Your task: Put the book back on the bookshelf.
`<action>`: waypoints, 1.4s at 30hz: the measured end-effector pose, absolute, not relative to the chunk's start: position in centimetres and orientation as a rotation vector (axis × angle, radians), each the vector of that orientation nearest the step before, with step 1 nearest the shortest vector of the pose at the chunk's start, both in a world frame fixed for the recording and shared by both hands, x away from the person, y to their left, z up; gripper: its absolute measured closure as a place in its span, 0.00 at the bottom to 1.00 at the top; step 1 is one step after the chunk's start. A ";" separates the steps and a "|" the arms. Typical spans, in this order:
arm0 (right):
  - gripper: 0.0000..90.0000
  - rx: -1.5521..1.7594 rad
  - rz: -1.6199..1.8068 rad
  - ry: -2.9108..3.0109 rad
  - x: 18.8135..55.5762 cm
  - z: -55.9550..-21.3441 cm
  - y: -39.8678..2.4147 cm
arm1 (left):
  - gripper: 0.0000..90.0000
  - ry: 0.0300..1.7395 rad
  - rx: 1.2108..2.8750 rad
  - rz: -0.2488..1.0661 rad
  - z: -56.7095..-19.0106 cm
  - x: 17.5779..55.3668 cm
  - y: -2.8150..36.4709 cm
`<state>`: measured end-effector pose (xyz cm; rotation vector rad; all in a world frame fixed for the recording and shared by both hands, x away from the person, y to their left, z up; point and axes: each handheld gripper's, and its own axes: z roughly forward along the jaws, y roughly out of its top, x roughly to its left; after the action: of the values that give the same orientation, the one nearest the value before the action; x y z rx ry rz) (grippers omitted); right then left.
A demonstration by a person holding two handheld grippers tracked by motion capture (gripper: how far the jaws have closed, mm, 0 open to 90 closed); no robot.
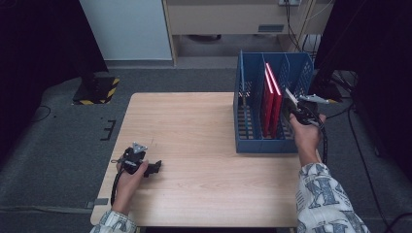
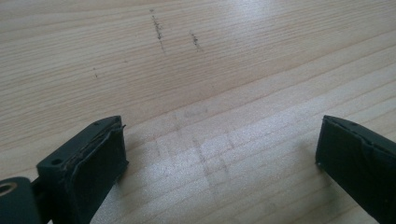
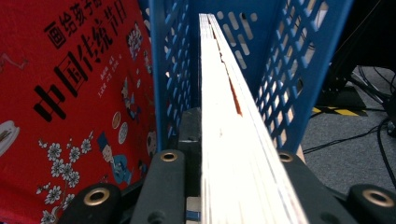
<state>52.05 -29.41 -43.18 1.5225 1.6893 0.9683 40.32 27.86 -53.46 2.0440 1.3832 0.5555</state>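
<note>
One red book (image 3: 70, 102) cover bears Chinese characters.

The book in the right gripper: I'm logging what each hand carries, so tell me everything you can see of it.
The book is thin, seen edge-on in the right gripper view: a pale stack of page edges with an orange-red strip showing along one side. The right gripper is shut on it, a black jaw on each side. It stands on edge inside the blue basket, in the compartment right of the red books, beyond a perforated divider. Its cover is hidden.
</note>
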 end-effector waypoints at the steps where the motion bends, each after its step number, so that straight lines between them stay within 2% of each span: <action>1: 0.84 1.526 0.960 1.696 52.2 -43.4 -29.3 | 0.01 1.382 2.045 0.555 -53.5 40.3 27.9; 13: 0.84 1.545 0.905 1.729 52.7 -44.2 -29.5 | 0.01 1.380 2.051 0.551 -53.4 40.4 27.9; 42: 0.79 1.567 0.855 1.793 50.9 -45.5 -28.5 | 0.02 1.381 2.058 0.545 -53.4 40.5 27.9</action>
<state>50.92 -28.48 -45.53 1.5671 1.7933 0.8553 40.50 27.89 -53.35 2.0581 1.3814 0.5453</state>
